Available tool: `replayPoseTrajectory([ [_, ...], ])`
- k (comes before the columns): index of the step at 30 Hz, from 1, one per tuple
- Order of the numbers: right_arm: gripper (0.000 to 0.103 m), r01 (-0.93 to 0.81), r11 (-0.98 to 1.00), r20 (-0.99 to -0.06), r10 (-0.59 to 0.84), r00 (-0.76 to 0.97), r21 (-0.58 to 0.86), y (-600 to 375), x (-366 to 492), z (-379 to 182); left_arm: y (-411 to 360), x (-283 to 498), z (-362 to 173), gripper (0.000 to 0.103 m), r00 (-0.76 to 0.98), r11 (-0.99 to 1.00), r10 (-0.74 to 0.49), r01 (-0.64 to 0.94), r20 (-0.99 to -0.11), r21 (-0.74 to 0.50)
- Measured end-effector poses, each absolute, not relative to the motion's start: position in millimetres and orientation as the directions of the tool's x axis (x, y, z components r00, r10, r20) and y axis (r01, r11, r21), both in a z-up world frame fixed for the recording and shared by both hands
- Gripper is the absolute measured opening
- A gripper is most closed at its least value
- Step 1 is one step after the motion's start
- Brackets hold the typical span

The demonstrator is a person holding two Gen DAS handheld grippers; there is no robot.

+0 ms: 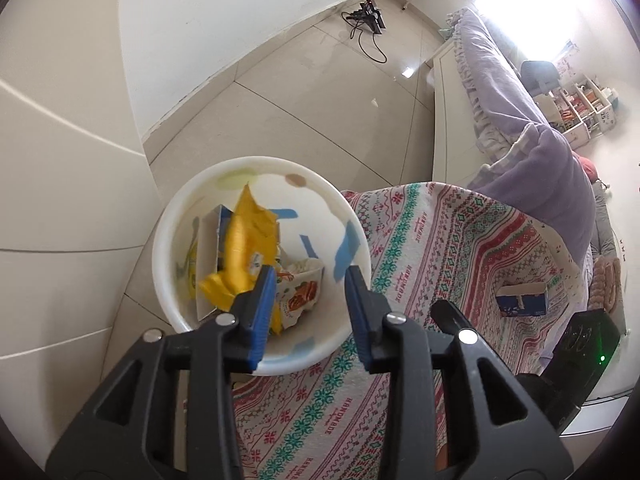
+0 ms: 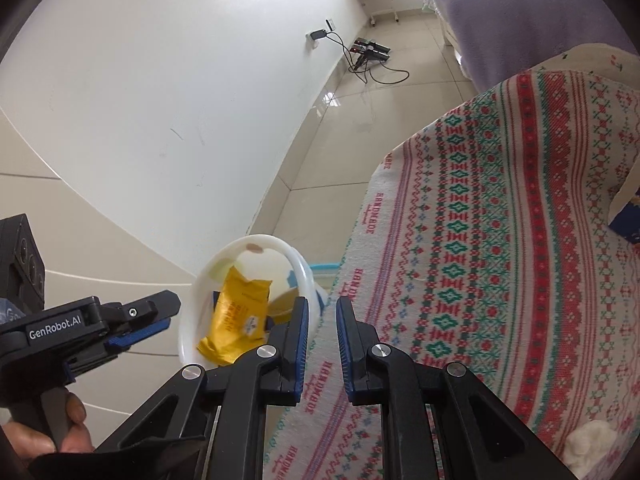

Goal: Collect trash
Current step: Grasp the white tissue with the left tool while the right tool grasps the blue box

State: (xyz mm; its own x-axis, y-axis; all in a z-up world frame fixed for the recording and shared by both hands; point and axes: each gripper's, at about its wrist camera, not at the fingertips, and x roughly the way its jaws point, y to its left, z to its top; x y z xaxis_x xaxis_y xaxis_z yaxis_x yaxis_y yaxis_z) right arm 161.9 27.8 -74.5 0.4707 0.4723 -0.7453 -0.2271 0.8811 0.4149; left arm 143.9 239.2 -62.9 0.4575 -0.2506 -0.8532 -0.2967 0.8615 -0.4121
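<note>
Left gripper [image 1: 308, 304] spread wide, empty, above round white plastic bin [image 1: 176, 216]. Crinkly yellow foil wrapper [image 1: 240, 248] inside bin: light, slippery. Right gripper [image 2: 322, 344] parted, empty. Beside bin, small blue-and-white carton [image 1: 520, 300]: light, stiff, best pinched across flat sides.

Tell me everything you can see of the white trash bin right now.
The white trash bin is a round, open-topped plastic-looking tub with pastel spots and blue tape strips on its inner wall. It stands upright on the tiled floor, beside the patterned cloth's edge. Inside lie a yellow wrapper, a white carton and a printed snack packet. The left gripper hovers open above it.
</note>
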Motion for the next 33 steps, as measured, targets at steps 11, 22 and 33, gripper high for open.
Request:
replayPoseTrajectory([
  [11, 0.021, -0.202, 0.897, -0.748, 0.441, 0.496, 0.394, -34, 148, -43, 181, 144, -57, 0.041, 0.439, 0.876, -0.309, -0.213, -0.844, -0.432],
  [22, 0.047, -0.104, 0.918, -0.752, 0.375, 0.542, 0.382, -145, 141, -1, 45, 129, -68, 0.053, 0.319, 0.909, -0.398, 0.007, -0.86, -0.418],
  [33, 0.052, 0.004, 0.945, -0.767, 0.263, 0.585, 0.326, -240, 131, 1, -67, 114, -101, 0.054, 0.189, 0.931, -0.344, 0.197, -0.92, -0.308],
])
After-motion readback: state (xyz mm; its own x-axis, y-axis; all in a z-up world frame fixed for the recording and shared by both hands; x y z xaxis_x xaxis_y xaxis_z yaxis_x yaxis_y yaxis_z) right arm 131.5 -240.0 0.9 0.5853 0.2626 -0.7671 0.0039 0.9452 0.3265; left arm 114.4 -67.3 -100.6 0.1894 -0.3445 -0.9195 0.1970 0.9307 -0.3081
